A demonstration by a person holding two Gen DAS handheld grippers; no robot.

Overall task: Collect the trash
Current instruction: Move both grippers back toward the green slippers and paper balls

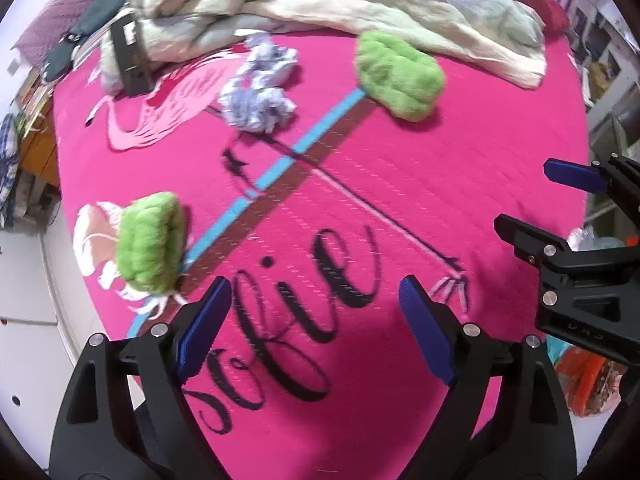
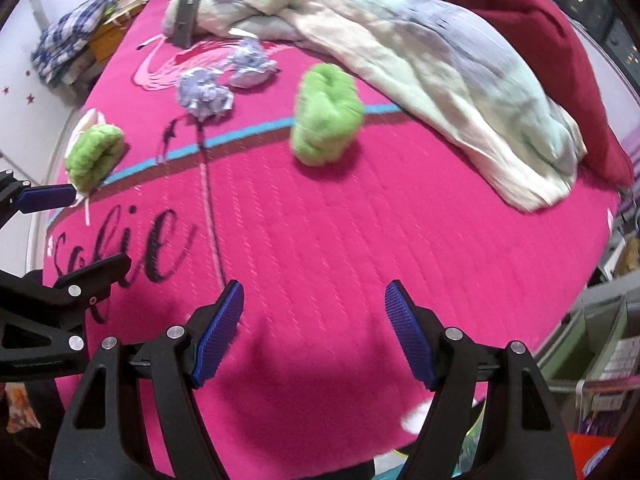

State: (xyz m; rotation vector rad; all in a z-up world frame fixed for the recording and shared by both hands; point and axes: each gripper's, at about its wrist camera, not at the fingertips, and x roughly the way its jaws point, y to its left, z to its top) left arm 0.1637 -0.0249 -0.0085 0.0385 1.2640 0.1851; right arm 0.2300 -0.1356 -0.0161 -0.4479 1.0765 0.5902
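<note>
Two crumpled balls of lilac-white paper (image 1: 260, 88) (image 2: 206, 94) lie close together on the far part of a pink bedspread (image 1: 400, 208) (image 2: 360, 220) printed with black lettering. Two fuzzy green bundles rest on the spread, one on the far right (image 1: 400, 76) (image 2: 326, 114) and one near the left edge (image 1: 150, 242) (image 2: 94, 156). My left gripper (image 1: 314, 284) (image 2: 102, 228) hovers open over the lettering, nothing between its blue pads. My right gripper (image 2: 314, 286) (image 1: 524, 196) is open and empty above bare spread, to the right of the left one. Both are well short of the paper.
A rumpled pale quilt (image 1: 360, 8) (image 2: 440, 64) covers the back of the bed, a dark red blanket (image 2: 540, 60) behind it. A black flat object (image 1: 130, 56) leans on the quilt. Books and folded checked cloth (image 2: 68, 44) crowd the left; shelves (image 2: 600, 340) stand right. An orange bag (image 1: 588, 380) is below.
</note>
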